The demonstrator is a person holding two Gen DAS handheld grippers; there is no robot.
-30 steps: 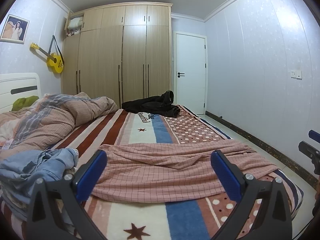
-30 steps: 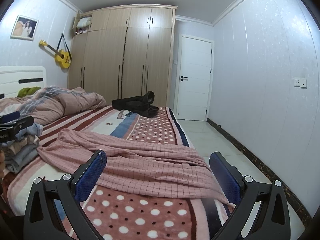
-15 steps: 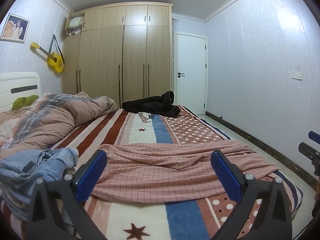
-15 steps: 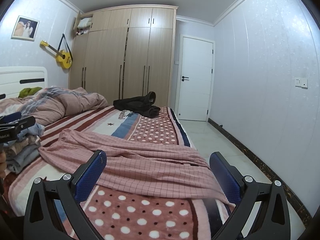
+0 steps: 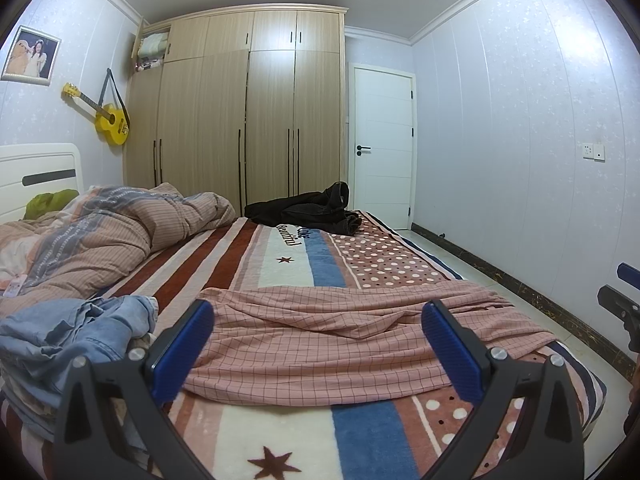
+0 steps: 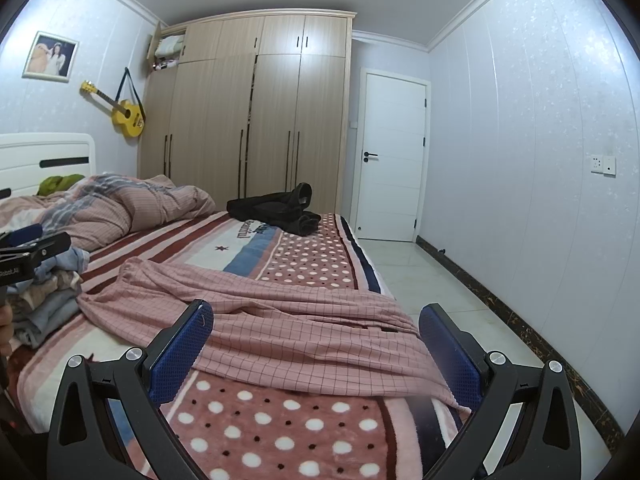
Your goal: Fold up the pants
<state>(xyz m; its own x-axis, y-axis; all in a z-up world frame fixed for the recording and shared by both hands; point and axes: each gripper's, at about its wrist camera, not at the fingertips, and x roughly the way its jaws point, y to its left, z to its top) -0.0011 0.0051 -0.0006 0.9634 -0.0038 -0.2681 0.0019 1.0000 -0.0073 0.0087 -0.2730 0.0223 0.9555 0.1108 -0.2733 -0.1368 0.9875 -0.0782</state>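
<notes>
Nothing moved, pants (image 5: 340, 340) flat, tongs (image 6: 316, 344) agape

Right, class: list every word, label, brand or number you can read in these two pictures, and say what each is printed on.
"Beautiful": dark script on the white stripe of the bed blanket, by the black garment.
A second script word beside it, on the blue stripe: partly hidden, not readable.
"RobotAI", or close to it; the start is cut off: white letters on the left gripper at the right wrist view's edge.
Sticker on the yellow guitar: too small.
Tag on the quilt: blurred.
</notes>
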